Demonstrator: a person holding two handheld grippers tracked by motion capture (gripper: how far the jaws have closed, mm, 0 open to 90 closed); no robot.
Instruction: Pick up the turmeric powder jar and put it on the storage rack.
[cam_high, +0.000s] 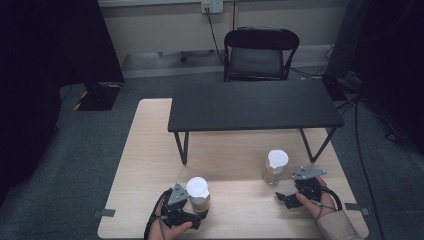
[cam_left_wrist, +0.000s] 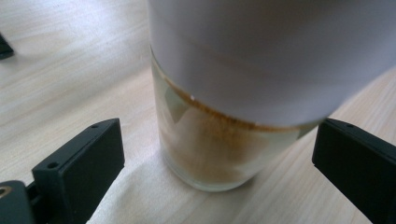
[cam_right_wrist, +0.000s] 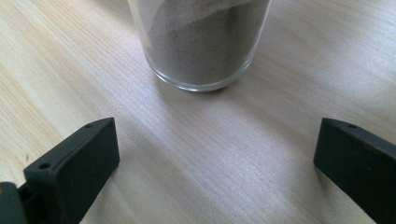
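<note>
High view: we see left gripper (cam_high: 192, 212) at lower centre-left of frame, beside white-capped jar (cam_high: 198, 194) on wooden table (cam_high: 145, 150); right gripper (cam_high: 290, 192) at lower right, near second jar (cam_high: 275, 166).

Left gripper view: we see jaws apart, straddling white-capped jar (cam_left_wrist: 219, 140) of brown powder, not touching.

Right gripper view: we see jaws apart, second jar (cam_right_wrist: 201, 46) at top centre, ahead of them.

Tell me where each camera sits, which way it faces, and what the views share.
High view: above the person's side, looking forward and down on the wooden table; shows left gripper, right gripper, both hands.
Left gripper view: rides the left gripper, looking between its open jaws at the brown-powder jar.
Right gripper view: rides the right gripper, jaws open, facing the grey-powder jar farther ahead.
Shared: both jars also stand in the high view.
</note>
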